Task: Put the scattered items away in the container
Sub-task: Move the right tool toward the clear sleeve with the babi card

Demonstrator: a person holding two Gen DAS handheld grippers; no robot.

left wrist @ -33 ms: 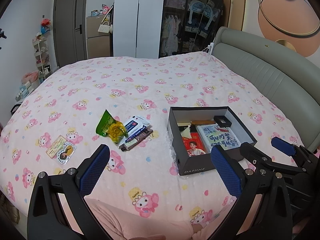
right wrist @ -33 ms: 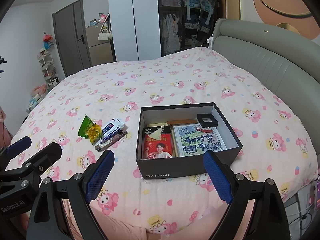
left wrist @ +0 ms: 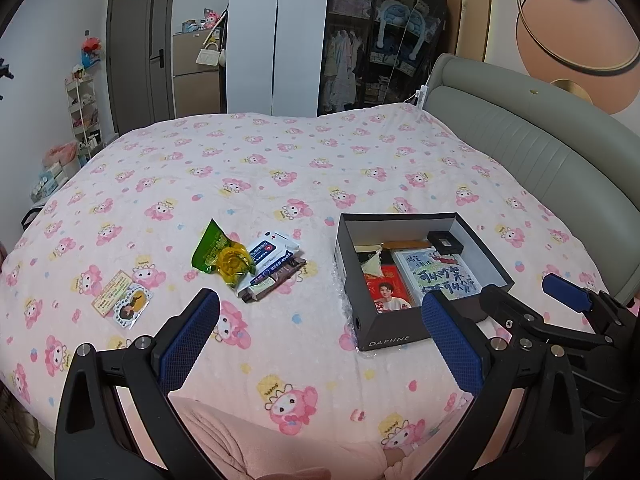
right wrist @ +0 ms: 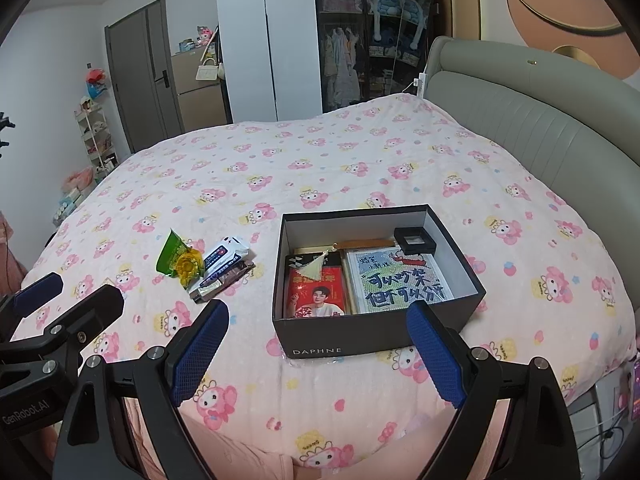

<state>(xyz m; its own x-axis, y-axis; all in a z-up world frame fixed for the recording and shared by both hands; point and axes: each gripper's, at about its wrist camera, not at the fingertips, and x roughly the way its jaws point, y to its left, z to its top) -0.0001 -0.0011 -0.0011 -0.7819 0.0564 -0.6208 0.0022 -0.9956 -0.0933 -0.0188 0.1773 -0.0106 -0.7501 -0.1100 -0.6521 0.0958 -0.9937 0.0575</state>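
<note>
A black shoebox [left wrist: 394, 334] [right wrist: 332, 344] sits open on the pink bed, holding a red photo card, a white notebook, a small black case and a tasselled bookmark. Left of it lie a green snack packet [left wrist: 218, 254] [right wrist: 176, 258], a white wipes pack [left wrist: 272, 252] [right wrist: 226, 258] and a dark tube [left wrist: 276, 280]. Two cards [left wrist: 122, 300] lie further left. My left gripper [left wrist: 320, 344] is open and empty above the near bed edge. My right gripper [right wrist: 318, 354] is open and empty in front of the box.
A grey padded headboard [left wrist: 540, 160] runs along the right. A wardrobe [left wrist: 276, 36], a door and a white shelf rack [left wrist: 84, 112] stand beyond the bed. The right gripper shows at the right in the left wrist view [left wrist: 560, 312].
</note>
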